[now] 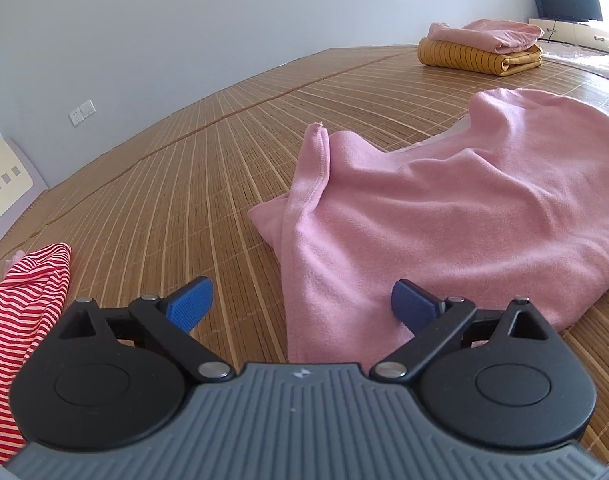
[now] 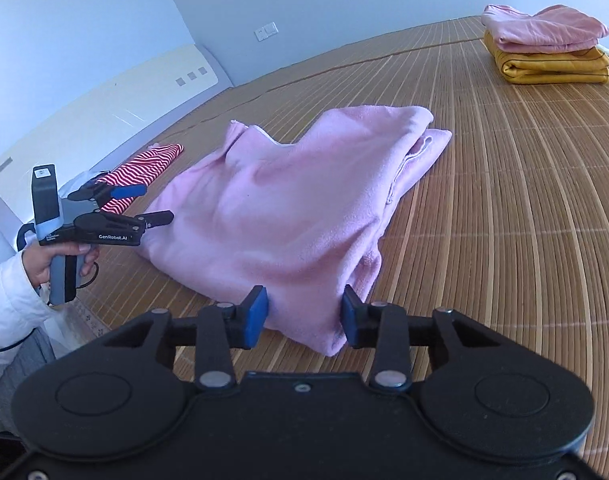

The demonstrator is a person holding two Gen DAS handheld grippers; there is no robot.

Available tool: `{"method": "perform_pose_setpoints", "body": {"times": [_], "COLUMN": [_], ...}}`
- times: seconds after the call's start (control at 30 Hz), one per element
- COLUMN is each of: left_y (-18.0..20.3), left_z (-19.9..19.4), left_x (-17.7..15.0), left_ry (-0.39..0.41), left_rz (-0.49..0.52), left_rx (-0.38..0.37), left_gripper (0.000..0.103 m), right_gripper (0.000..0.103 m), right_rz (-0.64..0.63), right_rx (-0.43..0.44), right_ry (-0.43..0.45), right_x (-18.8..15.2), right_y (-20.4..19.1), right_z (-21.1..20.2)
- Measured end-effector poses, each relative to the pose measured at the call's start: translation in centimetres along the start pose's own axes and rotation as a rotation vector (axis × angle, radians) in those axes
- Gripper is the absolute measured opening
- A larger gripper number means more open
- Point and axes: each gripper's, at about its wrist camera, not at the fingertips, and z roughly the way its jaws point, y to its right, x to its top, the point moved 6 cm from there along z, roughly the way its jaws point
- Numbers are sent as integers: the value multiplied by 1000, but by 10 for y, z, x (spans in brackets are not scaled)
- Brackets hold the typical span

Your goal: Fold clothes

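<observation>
Two grippers are hovering spread and empty: left gripper [image 1: 302, 304], right gripper [image 2: 304, 318] straddling the pink fleece garment [image 2: 272, 216] on the bamboo mat [image 2: 504, 208]; pinching matching corners should be keeping the fold square.

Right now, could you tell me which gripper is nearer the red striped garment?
Left. The left gripper hovers beside the red striped garment; the right gripper is across the pink garment.

My left gripper [image 1: 302, 302] sits low in the middle of its view, fingers spread wide. My right gripper [image 2: 304, 316] is half open. My left hand [image 2: 50, 258] holds a handle at the lower left
</observation>
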Motion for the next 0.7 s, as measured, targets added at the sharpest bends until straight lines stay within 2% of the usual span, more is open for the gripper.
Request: {"method": "perform_pose_setpoints", "body": {"times": [0.03, 0.1, 0.37, 0.5, 0.53, 0.57, 0.63, 0.67, 0.7], "left_y": [-1, -8, -48, -62, -66, -72, -75, -73, -70], "left_z": [1, -2, -22, -33, -36, -40, -45, -44, -40], "left_x": [-3, -8, -23, -23, -22, -20, -17, -17, -17], "left_ry": [-11, -16, -68, -69, -61, -36, 8, 15, 11], "left_rz": [15, 15, -29, -3, -2, -58, -190, -271, -325], "left_rx": [13, 32, 100, 206, 224, 190, 65, -60, -158], "left_gripper": [99, 100, 100, 99, 99, 99, 99, 99, 99], "right_gripper": [23, 20, 21, 22, 28, 36, 41, 42, 44], "right_rz": [5, 2, -9, -9, -21, -33, -56, -66, -64], "right_rx": [-11, -37, -57, -60, -85, -110, -160, -174, -122], "right_ry": [-6, -13, -25, -21, 5, 30, 82, 109, 138], "right_x": [0, 0, 2, 4, 9, 14, 25, 30, 39], "right_y": [3, 9, 16, 14, 7, 1, -11, -18, -32], "right_z": [0, 0, 0, 2, -3, -7, -16, -21, -21]}}
